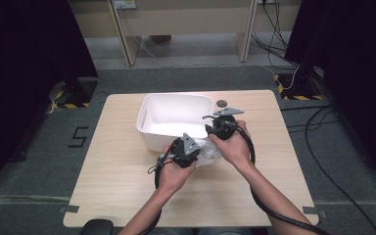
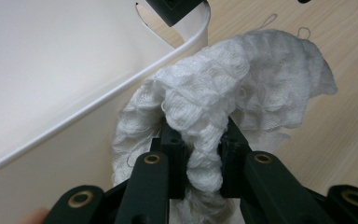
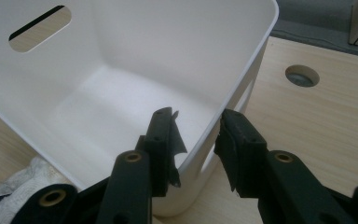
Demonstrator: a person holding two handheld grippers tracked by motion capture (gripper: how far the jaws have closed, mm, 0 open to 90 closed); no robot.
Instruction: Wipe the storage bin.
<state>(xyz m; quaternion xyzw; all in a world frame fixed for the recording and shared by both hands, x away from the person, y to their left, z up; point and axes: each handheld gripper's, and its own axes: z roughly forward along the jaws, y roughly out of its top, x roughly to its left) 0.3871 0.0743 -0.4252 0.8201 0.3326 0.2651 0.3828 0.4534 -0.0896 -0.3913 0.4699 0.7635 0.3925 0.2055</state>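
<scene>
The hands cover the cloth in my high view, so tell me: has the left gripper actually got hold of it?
Observer: Yes. In the left gripper view the left gripper is shut on a bunched fold of the white cloth, just outside the bin.
Operator: And the right gripper?
Observer: The right gripper straddles the bin's wall near a corner, one finger inside and one outside. I can't tell whether they pinch it.
Operator: Anything in the bin yet?
Observer: The part of its floor that shows in the right gripper view is bare.
</scene>
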